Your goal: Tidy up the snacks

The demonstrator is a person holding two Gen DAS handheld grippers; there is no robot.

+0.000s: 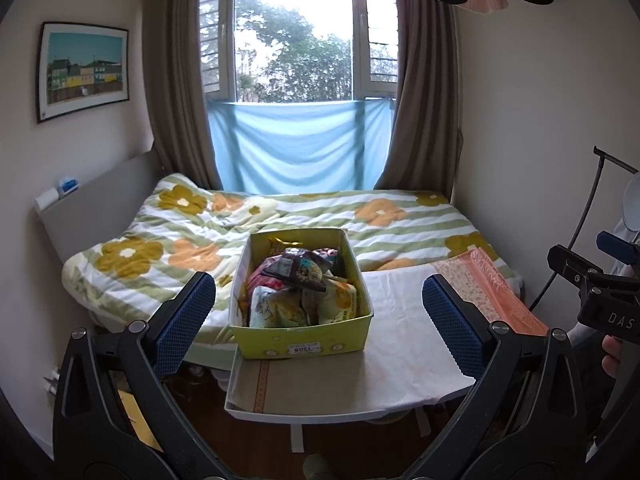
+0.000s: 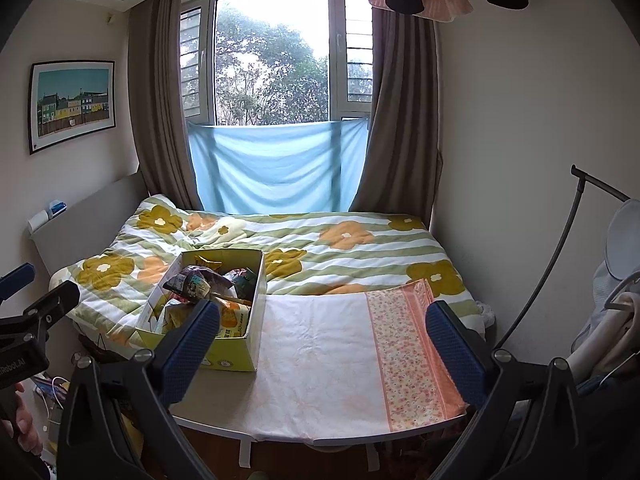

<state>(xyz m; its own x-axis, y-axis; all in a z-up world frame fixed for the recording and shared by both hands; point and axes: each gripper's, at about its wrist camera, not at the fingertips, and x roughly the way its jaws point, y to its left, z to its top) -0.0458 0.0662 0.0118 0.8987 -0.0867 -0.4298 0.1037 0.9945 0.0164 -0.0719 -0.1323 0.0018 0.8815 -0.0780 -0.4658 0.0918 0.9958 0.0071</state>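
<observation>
A yellow-green cardboard box [image 1: 301, 340] full of snack packets [image 1: 298, 284] stands on the left part of a small cloth-covered table [image 1: 404, 344]. My left gripper [image 1: 318, 320] hangs open in front of the box, its blue pads on either side of it, holding nothing. In the right wrist view the same box [image 2: 236, 354] is at the left, partly behind the left pad. My right gripper [image 2: 324, 344] is open over the bare white cloth [image 2: 320, 344], empty. The right gripper's body [image 1: 600, 292] shows at the far right of the left wrist view.
A bed with a flowered, striped quilt [image 1: 280, 216] lies behind the table, under a curtained window [image 1: 294, 36]. A pink flowered cloth [image 2: 404, 348] covers the table's right end. A clothes rack and hanging items [image 2: 616, 280] stand at the right wall. Clutter sits on the floor at left [image 2: 52, 396].
</observation>
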